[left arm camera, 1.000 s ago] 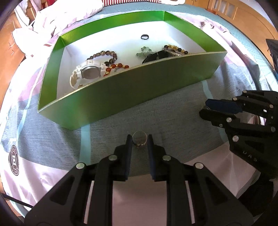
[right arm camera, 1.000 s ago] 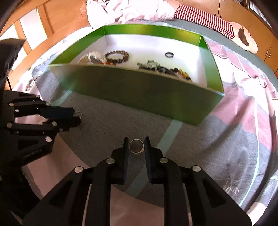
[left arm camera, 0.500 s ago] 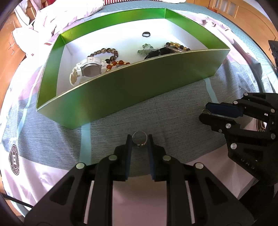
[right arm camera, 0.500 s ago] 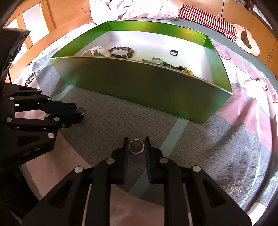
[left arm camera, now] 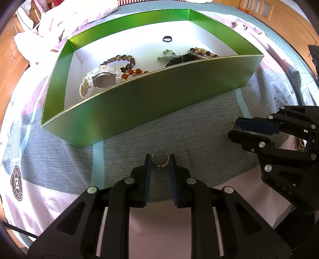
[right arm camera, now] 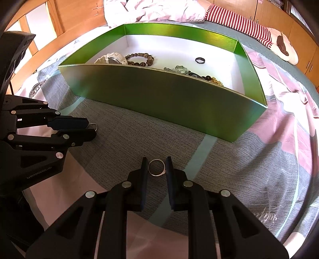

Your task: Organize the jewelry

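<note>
Clearly both pairs of fingers are nearly closed, each on a ring. The left gripper [left arm camera: 160,161] has its two blue-padded fingers [left arm camera: 147,169] drawn in against a thin metal ring [left arm camera: 160,159] — the band stands between the pads near their tips, a small setting at its lower edge. The right gripper [right arm camera: 157,167] does the same with a second ring [right arm camera: 157,167], silvery, pinched side to side between its fingers [right arm camera: 144,169], a pale bump at its lower right. From the right wrist view the left gripper shows at the left edge with its ring poking out past the tips; from the left wrist view the right gripper [left arm camera: 235,129] shows at the right edge likewise.

Under both lies a bedspread [left arm camera: 199,127] — grey weave with a pale blue stripe and pink patches, a round badge printed on it. Beyond the grippers, well apart from both rings, sits a green box [left arm camera: 151,103] with a white floor. Inside, at the left, a white watch [left arm camera: 99,79] lies beside a brown bead bracelet [left arm camera: 123,58] and amber beads [left arm camera: 133,72]. Toward the right are a pale green charm [left arm camera: 168,55], a dark piece with more beads [left arm camera: 201,52] half hidden by the wall, and a small black ring [left arm camera: 167,38] alone near the back. Behind the box are rumpled bedding [right arm camera: 151,11] and a red-striped cloth [right arm camera: 239,25].
</note>
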`<action>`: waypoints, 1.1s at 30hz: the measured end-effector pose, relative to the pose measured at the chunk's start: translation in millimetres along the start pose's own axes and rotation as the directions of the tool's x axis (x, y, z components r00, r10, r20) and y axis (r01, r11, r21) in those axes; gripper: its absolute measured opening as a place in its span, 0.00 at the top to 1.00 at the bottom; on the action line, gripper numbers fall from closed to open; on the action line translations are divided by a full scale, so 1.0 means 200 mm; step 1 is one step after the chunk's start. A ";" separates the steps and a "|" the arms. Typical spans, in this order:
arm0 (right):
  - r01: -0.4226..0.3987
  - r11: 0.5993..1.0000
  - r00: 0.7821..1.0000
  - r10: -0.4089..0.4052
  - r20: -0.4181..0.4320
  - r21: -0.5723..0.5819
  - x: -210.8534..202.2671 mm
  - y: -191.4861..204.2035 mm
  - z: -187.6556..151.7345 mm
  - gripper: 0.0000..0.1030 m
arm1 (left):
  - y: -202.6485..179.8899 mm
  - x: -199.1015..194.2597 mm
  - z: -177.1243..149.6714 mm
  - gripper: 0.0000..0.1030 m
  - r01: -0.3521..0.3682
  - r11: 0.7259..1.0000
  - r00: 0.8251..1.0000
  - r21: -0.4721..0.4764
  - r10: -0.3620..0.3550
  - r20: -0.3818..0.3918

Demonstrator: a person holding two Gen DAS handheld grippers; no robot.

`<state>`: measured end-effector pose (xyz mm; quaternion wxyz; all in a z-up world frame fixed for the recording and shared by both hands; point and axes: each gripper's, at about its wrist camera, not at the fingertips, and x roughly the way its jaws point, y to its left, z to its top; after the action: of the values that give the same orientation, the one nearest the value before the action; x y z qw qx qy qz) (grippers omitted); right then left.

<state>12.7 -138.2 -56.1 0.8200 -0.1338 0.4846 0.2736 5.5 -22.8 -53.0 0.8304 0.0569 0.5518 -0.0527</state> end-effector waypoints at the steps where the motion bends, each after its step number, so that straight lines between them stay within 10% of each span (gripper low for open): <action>1: 0.000 1.000 1.000 0.000 0.000 0.000 0.00 0.00 0.00 0.82 | 0.00 0.00 0.00 0.82 0.000 1.000 1.000 0.000 0.000 0.000; 7: 0.003 1.000 1.000 -0.003 0.016 0.003 -0.04 -0.01 -0.01 0.54 | 0.00 0.00 0.00 0.82 0.004 1.000 1.000 -0.003 -0.004 -0.001; 33: 0.020 0.999 0.999 -0.019 0.033 -0.030 -0.01 0.03 -0.05 0.63 | -0.02 0.02 -0.01 0.82 0.003 1.000 1.000 0.012 -0.003 0.002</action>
<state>1.3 -139.9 -59.4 0.8283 -0.1465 0.4657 0.2749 3.8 -26.4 -57.2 0.8305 0.0612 0.5507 -0.0573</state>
